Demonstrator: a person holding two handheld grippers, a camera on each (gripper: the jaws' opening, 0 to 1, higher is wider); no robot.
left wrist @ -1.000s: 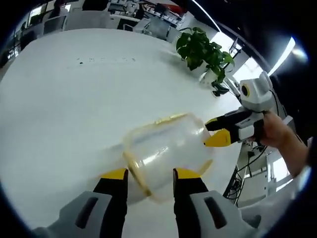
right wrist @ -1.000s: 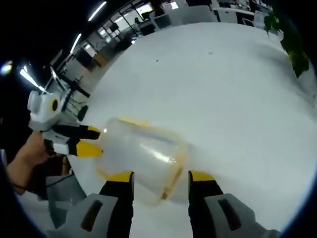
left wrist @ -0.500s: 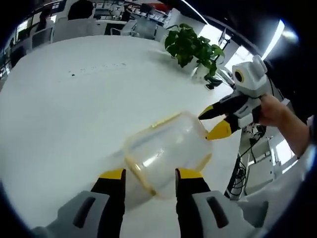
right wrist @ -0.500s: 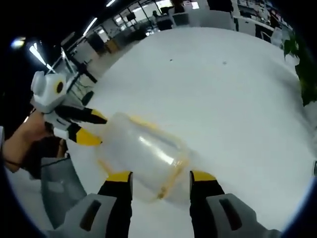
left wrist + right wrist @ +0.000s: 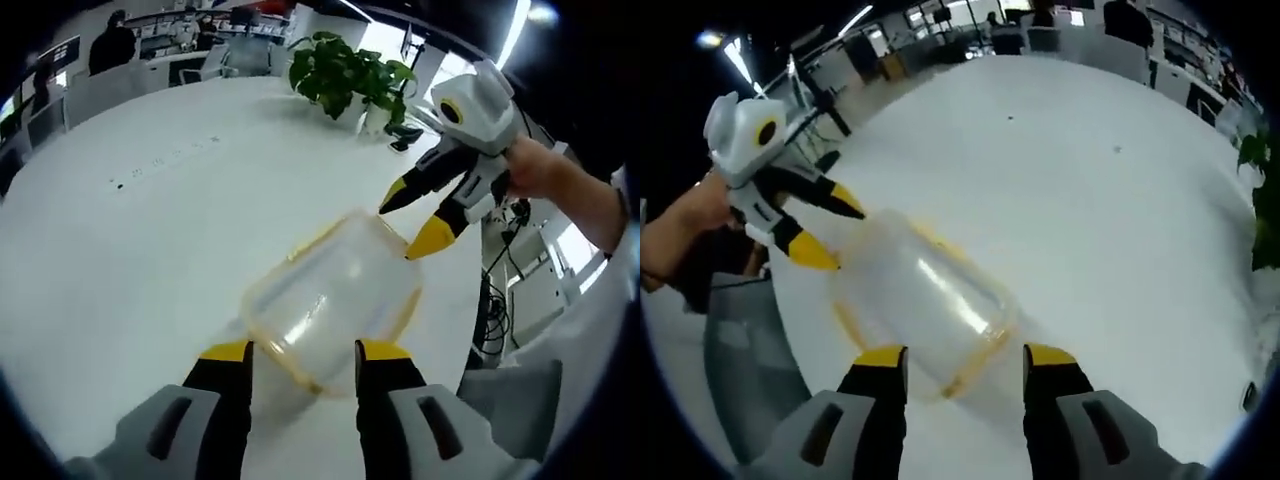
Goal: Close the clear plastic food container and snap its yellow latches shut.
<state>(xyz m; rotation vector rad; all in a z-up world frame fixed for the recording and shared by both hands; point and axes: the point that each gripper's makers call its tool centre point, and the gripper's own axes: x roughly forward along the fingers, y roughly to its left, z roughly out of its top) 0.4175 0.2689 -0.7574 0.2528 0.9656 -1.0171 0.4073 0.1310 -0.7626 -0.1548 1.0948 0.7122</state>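
The clear plastic food container, with its yellow rim and latches, lies on its side just above the white table. My left gripper is shut on the end nearest it, one jaw on each side. My right gripper comes in from the right, its yellow fingertips at the container's far corner. In the right gripper view, the container runs away from my right gripper, which is shut on its near end. My left gripper meets the far end, held by a person's hand.
A potted green plant stands at the table's far edge. Chairs, desks and a seated person lie beyond the table. The table edge runs close on the left in the right gripper view, with floor and a chair below it.
Both views have swung round while the container stays between each pair of jaws. In each view the other gripper now sits higher against the container's far end.
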